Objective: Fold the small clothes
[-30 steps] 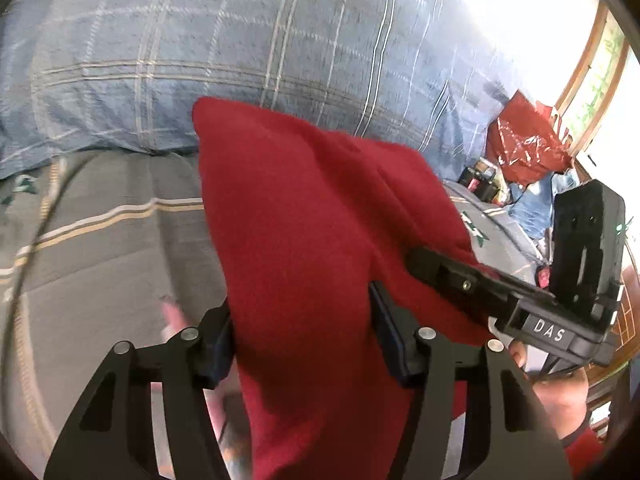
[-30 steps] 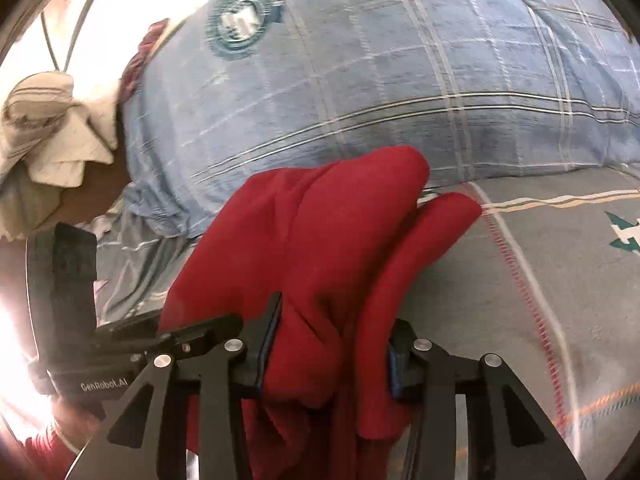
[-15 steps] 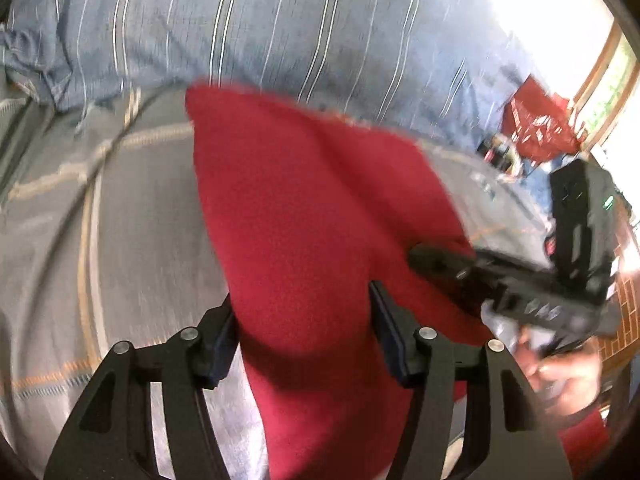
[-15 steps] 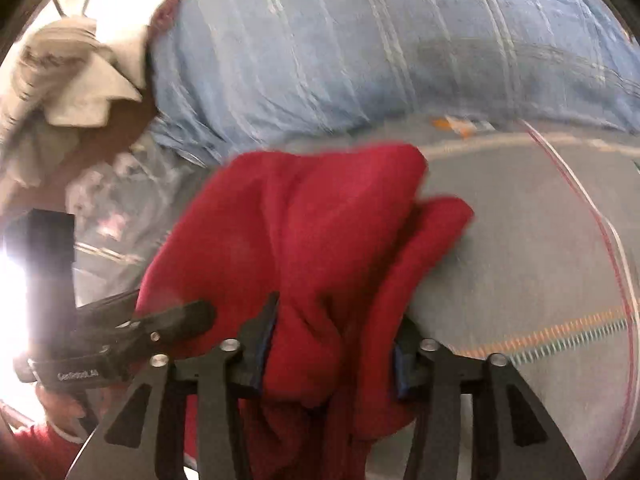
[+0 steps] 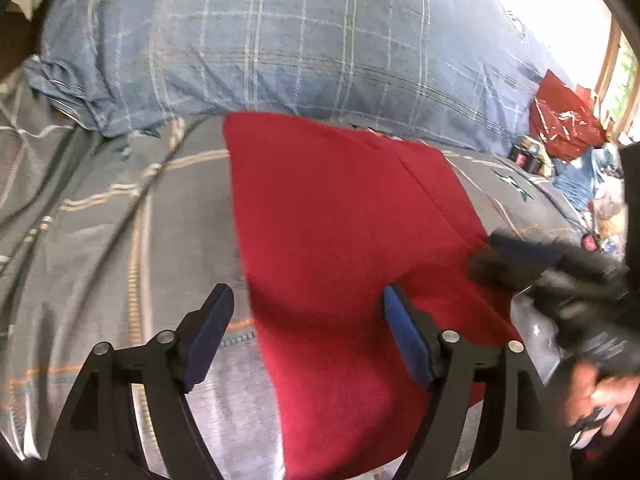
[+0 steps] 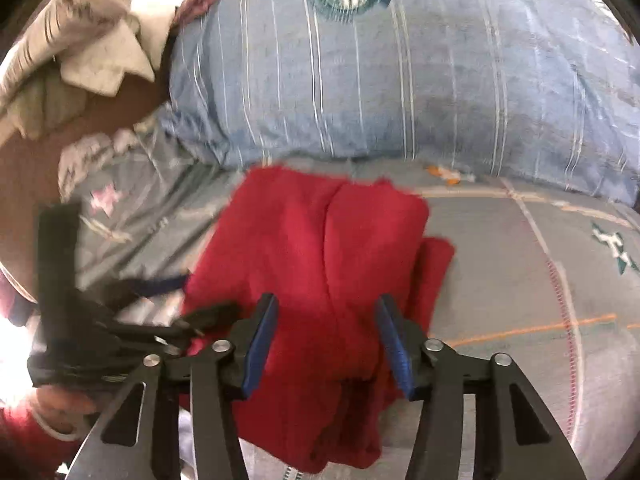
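Note:
A red garment [image 5: 344,240] lies folded on the grey bed sheet [image 5: 100,240], its far edge close to the blue checked pillow. My left gripper [image 5: 306,336] hovers over its near left part, its jaws opening. The left pad [image 5: 210,336] stands clear of the cloth, with sheet showing beside it. In the right wrist view the same garment [image 6: 320,248] runs under my right gripper [image 6: 326,344]. Those jaws are closing a little with cloth between them, and the pads do not visibly pinch it. The left gripper [image 6: 192,300] shows blurred at the garment's left edge.
A big blue checked pillow [image 5: 320,60] fills the back of the bed. Pale crumpled clothes [image 6: 88,48] lie on a brown surface at the far left. A red bag [image 5: 568,120] and small clutter stand at the far right. A person's hand [image 5: 592,396] holds the other gripper.
The bunched, lifted garment has come down flat onto the sheet. Both grippers moved along with it, and the left jaws have spread off the cloth. The right jaws have loosened too.

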A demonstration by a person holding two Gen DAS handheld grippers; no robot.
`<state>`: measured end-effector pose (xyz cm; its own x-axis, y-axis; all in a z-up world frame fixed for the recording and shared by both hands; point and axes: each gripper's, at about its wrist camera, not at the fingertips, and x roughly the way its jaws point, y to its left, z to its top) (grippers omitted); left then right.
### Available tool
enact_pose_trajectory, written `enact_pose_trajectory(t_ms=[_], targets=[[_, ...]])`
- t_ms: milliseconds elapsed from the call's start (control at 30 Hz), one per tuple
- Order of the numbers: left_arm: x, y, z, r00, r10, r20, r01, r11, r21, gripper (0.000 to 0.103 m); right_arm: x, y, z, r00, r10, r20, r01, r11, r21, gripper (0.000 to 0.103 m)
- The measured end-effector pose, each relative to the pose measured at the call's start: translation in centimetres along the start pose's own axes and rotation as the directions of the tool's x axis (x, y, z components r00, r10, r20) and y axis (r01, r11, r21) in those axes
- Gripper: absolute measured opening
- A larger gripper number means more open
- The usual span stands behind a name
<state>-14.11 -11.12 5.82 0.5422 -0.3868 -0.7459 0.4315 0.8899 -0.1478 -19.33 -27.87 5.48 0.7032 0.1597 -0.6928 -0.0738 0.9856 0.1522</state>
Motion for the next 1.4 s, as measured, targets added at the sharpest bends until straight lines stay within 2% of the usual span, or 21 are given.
enact_pose_trajectory(t_ms=[100, 200, 367, 500, 600, 733, 1100, 1400], targets=[[-0.6, 0.2, -0.2, 1.0, 0.03, 0.007, -0.03, 1.0, -0.001, 0.078, 3.1, -0.1, -1.5, 0.994, -0.067, -0.084, 0.066, 0.998, -0.014, 0.05], [-1.3, 0.3, -0.4, 0.998, 0.061, 0.021, -0.061, 0.998, -0.005, 0.078, 3.0, -0.1, -2.0, 0.996, -0.065, -0.054, 0.065, 0.998, -0.004, 0.05], [-3.0, 0.2, -0.6, 0.993, 0.089, 0.076, -0.087, 0.996, -0.025, 0.078, 0.1, 0.1, -1.4, 0.998, -0.052, -0.016, 0.053, 0.998, 0.035, 0.053], [-4.4, -0.2, -0.5, 0.985, 0.126, 0.116, -0.124, 0.992, -0.021, 0.078, -2.4, 0.9, -1.5, 0.995, -0.087, 0.052, 0.085, 0.995, 0.05, 0.066], [-5.5, -0.6, -0.5, 0.98, 0.137, 0.144, -0.135, 0.991, -0.022, 0.078, -3.5, 1.8, -1.8, 0.989, -0.131, 0.074, 0.128, 0.991, 0.037, 0.067], [-6.4, -1.0, -0.5, 0.978, 0.137, 0.159, -0.136, 0.991, -0.015, 0.078, -4.7, 2.1, -2.0, 0.984, -0.144, 0.101, 0.14, 0.989, 0.047, 0.074], [-8.4, -1.7, -0.7, 0.962, 0.173, 0.209, -0.174, 0.985, -0.014, 0.078, -5.3, 1.7, -2.1, 0.982, -0.16, 0.096, 0.153, 0.985, 0.077, 0.078], [-8.6, -1.9, -0.7, 0.96, 0.177, 0.217, -0.178, 0.984, -0.015, 0.078, -4.9, 2.2, -2.2, 0.985, -0.153, 0.08, 0.147, 0.986, 0.076, 0.079]])
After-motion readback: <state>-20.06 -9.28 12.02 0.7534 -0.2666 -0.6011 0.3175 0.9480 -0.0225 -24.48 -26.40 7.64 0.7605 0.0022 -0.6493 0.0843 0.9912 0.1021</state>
